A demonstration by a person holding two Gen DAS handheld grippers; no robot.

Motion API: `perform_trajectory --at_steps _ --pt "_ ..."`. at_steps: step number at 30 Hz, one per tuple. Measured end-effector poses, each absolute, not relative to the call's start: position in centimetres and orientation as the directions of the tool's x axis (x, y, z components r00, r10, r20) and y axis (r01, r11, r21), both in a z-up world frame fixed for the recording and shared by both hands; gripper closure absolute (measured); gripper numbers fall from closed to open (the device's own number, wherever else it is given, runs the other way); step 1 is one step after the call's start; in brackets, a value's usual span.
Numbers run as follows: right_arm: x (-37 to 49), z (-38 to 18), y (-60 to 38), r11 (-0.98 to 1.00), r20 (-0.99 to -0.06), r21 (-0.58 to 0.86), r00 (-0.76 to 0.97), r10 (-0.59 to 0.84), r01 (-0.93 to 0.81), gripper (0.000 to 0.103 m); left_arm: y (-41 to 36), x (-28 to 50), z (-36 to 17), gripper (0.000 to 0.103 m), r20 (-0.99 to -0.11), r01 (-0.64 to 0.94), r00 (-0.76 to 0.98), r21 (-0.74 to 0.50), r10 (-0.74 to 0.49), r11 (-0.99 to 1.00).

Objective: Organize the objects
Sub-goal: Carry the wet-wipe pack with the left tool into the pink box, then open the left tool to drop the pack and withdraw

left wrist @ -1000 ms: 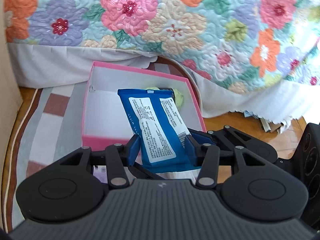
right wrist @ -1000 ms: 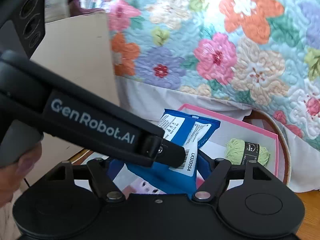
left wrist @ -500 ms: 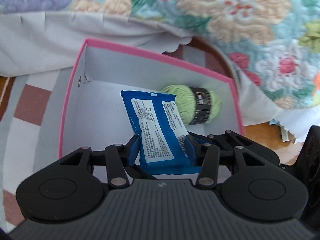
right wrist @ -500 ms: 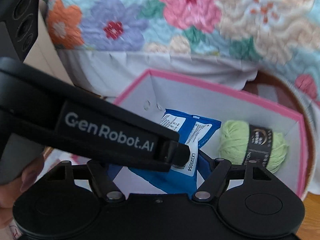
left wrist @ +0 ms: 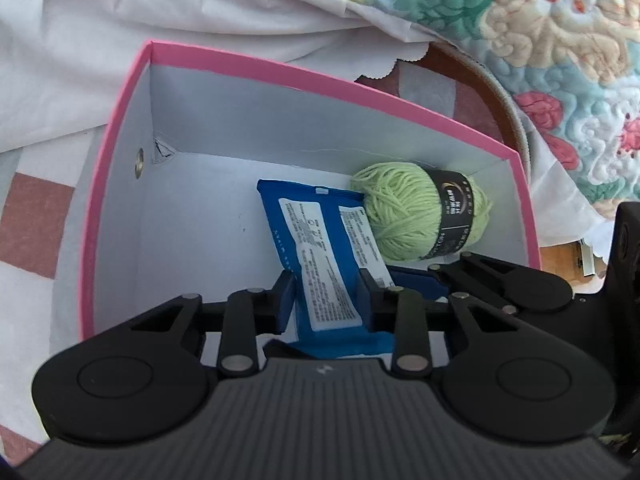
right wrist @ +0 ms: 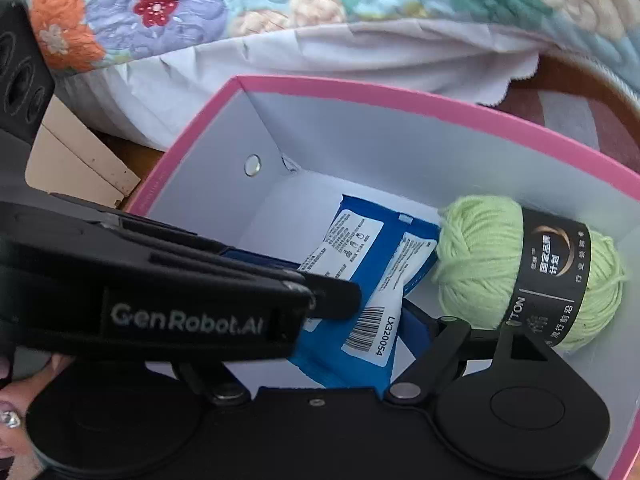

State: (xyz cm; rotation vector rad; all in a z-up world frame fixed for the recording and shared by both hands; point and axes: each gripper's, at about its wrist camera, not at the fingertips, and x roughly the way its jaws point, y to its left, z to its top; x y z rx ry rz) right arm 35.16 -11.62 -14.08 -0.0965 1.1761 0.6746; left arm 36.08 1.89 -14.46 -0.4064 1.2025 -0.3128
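Two claws meet over one open box. Largest in view is a floral quilt [left wrist: 540, 20], pastel flowers stitched in relief, hanging beyond both claws with a white bed skirt [left wrist: 80, 60] beneath it. Under the box lies a rug [left wrist: 28, 220] with brown and pale blocks, showing to the left of the left claw.

Directly ahead of and below both claws sits the pink-rimmed box [left wrist: 328, 80], its inside white and its walls upright. Within it, ahead and to the right of the left claw, a ball of pale green yarn [left wrist: 404, 208] with a black paper band rests against the far right corner.

Smaller still is the blue packet [left wrist: 320, 248], bearing white printed labels. Its far end reaches down toward the box floor, touching or just beside the yarn. The left claw [left wrist: 326, 300] pinches the packet across its width, blue pads pressed on both sides. The right claw [right wrist: 356, 320] sits at the same packet's near end; one finger lies against the packet by its barcode, the other is hidden behind the left claw's body, so its grip cannot be told.
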Motion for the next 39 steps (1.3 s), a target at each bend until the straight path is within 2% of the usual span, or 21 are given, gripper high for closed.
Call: perform_trajectory --at_steps 6,8,9,10,13,19,25,31,35,39 --pt "34.6 -14.8 -11.9 0.805 -0.882 0.269 0.201 0.426 -0.528 0.017 0.9 36.2 -15.5 0.077 -0.858 0.023 0.315 -0.421 -0.406 0.907" --pt "34.4 -14.7 -11.8 0.817 -0.886 0.224 0.237 0.397 -0.532 0.028 0.8 36.3 -15.7 0.080 -0.862 0.010 0.323 -0.410 -0.391 0.912" --pt "34.3 -14.7 -11.4 0.823 -0.900 0.173 0.253 0.356 -0.541 0.042 0.9 36.3 -15.7 0.081 -0.858 -0.003 0.330 -0.418 -0.393 0.909" --pt "34.2 -14.9 -11.0 0.829 -0.915 0.107 0.273 0.298 -0.548 0.053 1.0 36.3 -15.7 0.081 -0.849 -0.015 0.337 -0.437 -0.407 0.899" --pt "34.2 -15.1 -10.9 0.847 -0.916 0.078 0.298 0.269 -0.526 0.058 1.1 36.3 -15.5 0.082 -0.832 -0.027 0.346 -0.472 -0.434 0.881" --pt "32.5 -13.4 -12.5 0.857 -0.882 0.102 0.353 0.313 -0.505 0.058 0.6 34.7 -13.0 0.082 -0.849 0.004 0.385 -0.391 -0.362 0.920" --pt "29.3 -9.4 -14.6 0.838 -0.837 0.147 0.385 0.388 -0.525 0.048 0.7 32.7 -8.9 0.072 -0.855 0.064 0.391 -0.345 -0.342 0.936" --pt "25.8 -4.7 -15.3 0.826 -0.809 0.142 0.417 0.415 -0.546 0.046 1.8 29.3 -4.2 0.062 -0.836 0.112 0.429 -0.325 -0.341 0.939" --pt "23.4 -1.3 -15.7 0.810 -0.792 0.131 0.431 0.432 -0.571 0.046 2.2 26.9 -1.2 0.057 -0.839 0.138 0.418 -0.320 -0.348 0.937" --pt "20.9 1.4 -16.1 0.795 -0.772 0.114 0.451 0.448 -0.595 0.041 1.5 24.7 0.9 0.056 -0.858 0.152 0.398 -0.289 -0.326 0.945"
